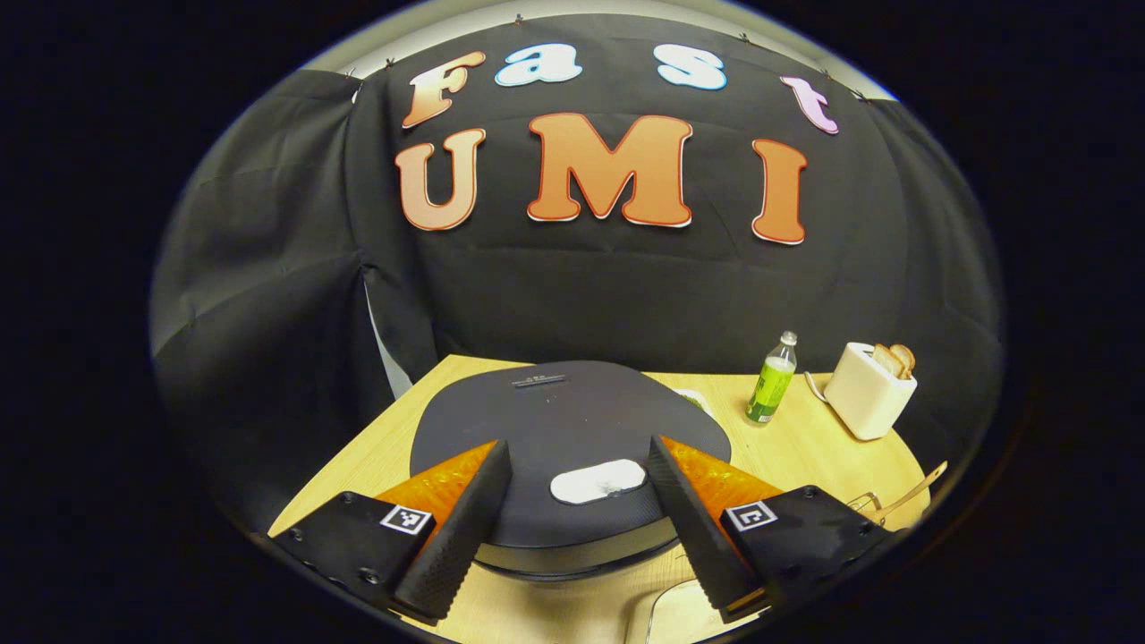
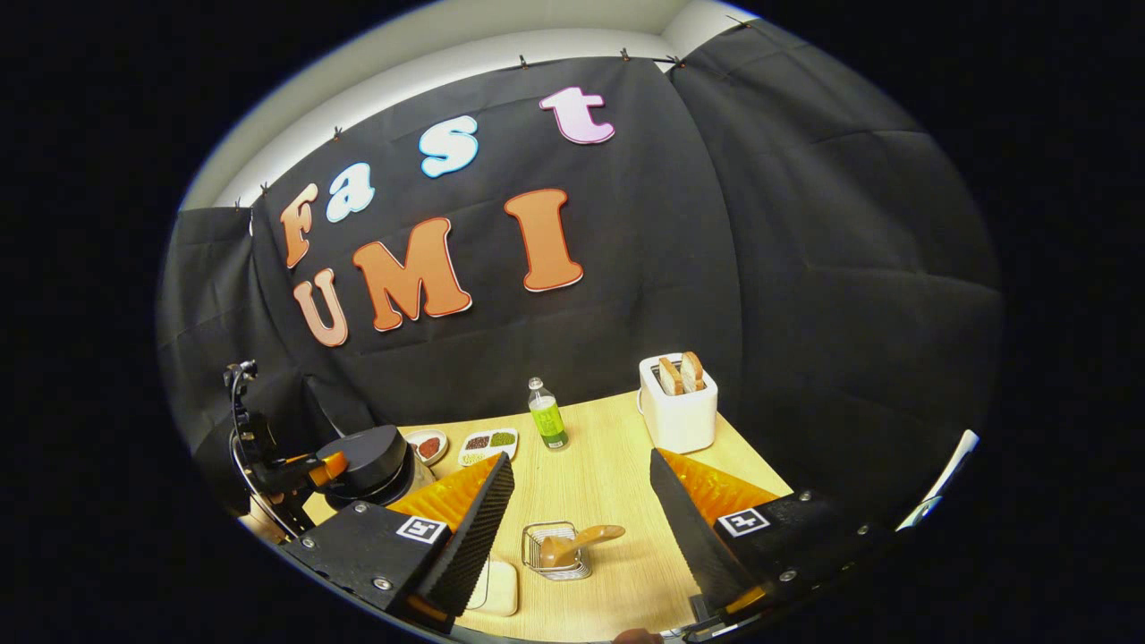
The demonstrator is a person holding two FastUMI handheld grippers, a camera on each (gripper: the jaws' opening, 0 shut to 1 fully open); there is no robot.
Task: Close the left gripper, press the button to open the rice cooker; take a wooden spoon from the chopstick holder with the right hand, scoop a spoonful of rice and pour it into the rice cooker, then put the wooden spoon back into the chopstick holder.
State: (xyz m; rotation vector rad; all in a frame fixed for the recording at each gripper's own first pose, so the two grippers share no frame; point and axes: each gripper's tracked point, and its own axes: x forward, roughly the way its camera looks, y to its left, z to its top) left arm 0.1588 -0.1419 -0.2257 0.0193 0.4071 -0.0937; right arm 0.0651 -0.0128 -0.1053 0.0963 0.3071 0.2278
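Note:
The dark rice cooker stands lid-down right in front of my left gripper, its pale oval button lying between the spread fingers. That gripper is open and holds nothing. My right gripper is open too and hovers above the table. Below and between its fingers stands the wire chopstick holder with the wooden spoon leaning in it. In the right gripper view the rice cooker sits at the far left, with the other gripper at its near side.
Two small dishes of grains lie beside the cooker. A green bottle and a white toaster holding two bread slices stand at the back of the wooden table. A small pale board lies left of the holder.

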